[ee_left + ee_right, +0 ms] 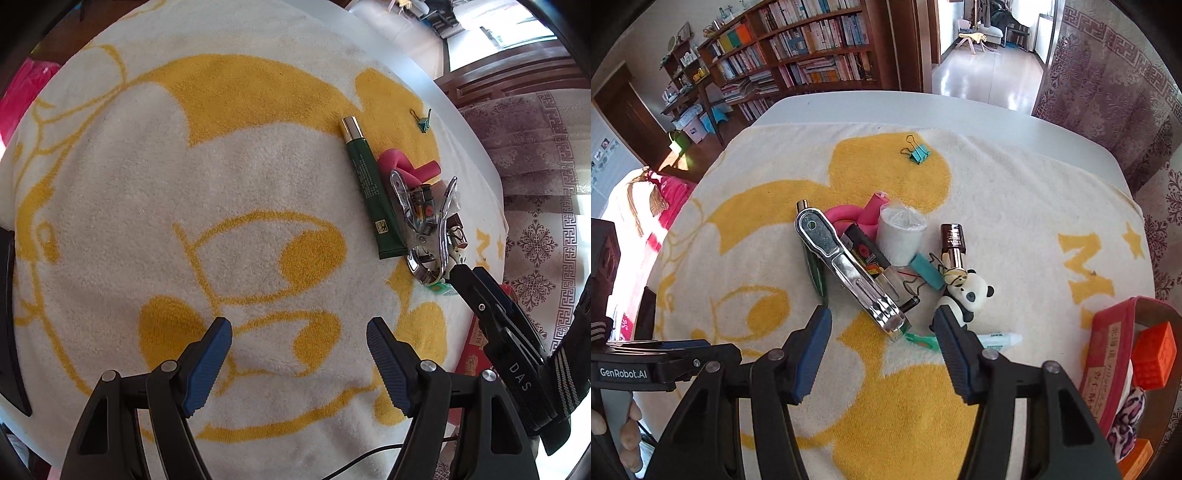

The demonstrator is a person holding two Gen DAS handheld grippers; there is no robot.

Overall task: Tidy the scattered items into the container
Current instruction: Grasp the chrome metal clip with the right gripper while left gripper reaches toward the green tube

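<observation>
Right gripper (882,332) gapes empty over metal clamp (849,273), twelve o'clock. Rigid, slick, weighty: you'd best pinch its handles. Left gripper (299,363) open, idle.

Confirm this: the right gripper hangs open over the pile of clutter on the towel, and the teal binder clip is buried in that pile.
One thing is wrong. The binder clip lies alone on the towel, apart from the pile beyond it, as the right wrist view shows. The right gripper does hang open over the pile.
</observation>
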